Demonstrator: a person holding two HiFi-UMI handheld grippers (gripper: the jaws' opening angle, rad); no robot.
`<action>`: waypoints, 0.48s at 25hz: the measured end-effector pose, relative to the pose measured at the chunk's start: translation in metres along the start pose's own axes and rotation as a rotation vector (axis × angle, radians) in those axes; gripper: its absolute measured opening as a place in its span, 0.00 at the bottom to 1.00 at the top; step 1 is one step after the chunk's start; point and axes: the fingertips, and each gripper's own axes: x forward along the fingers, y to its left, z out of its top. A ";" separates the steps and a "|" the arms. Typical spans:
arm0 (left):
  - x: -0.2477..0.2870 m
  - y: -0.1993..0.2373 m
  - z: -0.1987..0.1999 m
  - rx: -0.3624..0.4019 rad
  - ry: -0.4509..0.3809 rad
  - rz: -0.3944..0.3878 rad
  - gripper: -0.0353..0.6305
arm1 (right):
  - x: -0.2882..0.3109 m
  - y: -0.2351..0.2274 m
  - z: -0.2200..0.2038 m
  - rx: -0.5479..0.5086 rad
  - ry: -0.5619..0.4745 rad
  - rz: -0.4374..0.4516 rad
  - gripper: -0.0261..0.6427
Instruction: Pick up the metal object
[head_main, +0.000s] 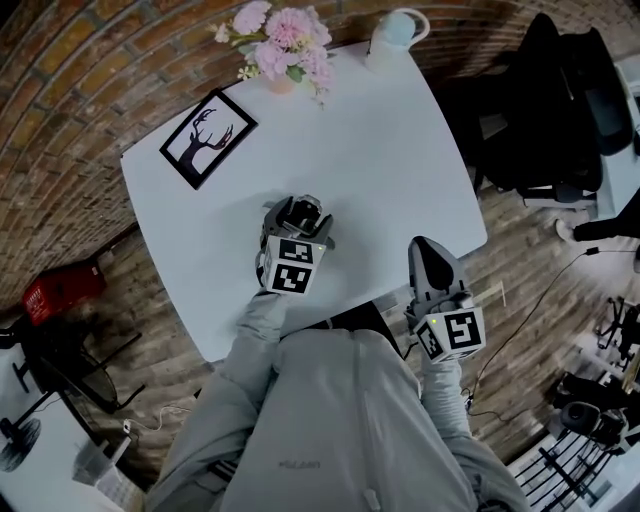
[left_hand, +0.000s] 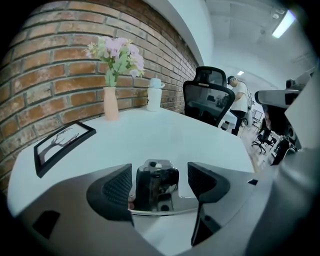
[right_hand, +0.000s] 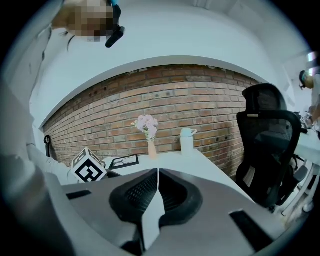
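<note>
Straddling the metal object (left_hand: 155, 186) by the near edge of the worktop (head_main: 400, 150).
Flanked by the spread, released fingers (left_hand: 116, 189) of the left gripper (head_main: 298, 216), not yet pinched, with the right gripper (right_hand: 158, 190) clenched on nothing just off the near right edge. Best to settle lower, centre it, squeeze evenly, then lift straight, well clear of the picture frame (head_main: 208, 137) at the left edge and the flowers (head_main: 283, 45) at the far edge.

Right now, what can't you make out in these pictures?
- Head view: the left gripper covers most of the metal object; its shape is unclear there.
- Left gripper view: one pad overlaps the object's edge, so contact cannot be told.
- Head view: flowers hide most of the vase.
- Right gripper view: the right gripper blocks the near table.
</note>
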 end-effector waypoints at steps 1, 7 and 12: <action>0.002 0.000 -0.002 0.008 0.012 0.001 0.57 | -0.001 -0.001 -0.002 0.004 0.003 -0.003 0.08; 0.011 0.004 -0.006 0.011 0.054 0.010 0.57 | -0.004 -0.007 -0.009 0.023 0.016 -0.013 0.08; 0.015 0.002 -0.014 0.001 0.102 0.001 0.57 | -0.003 -0.011 -0.008 0.030 0.015 -0.012 0.08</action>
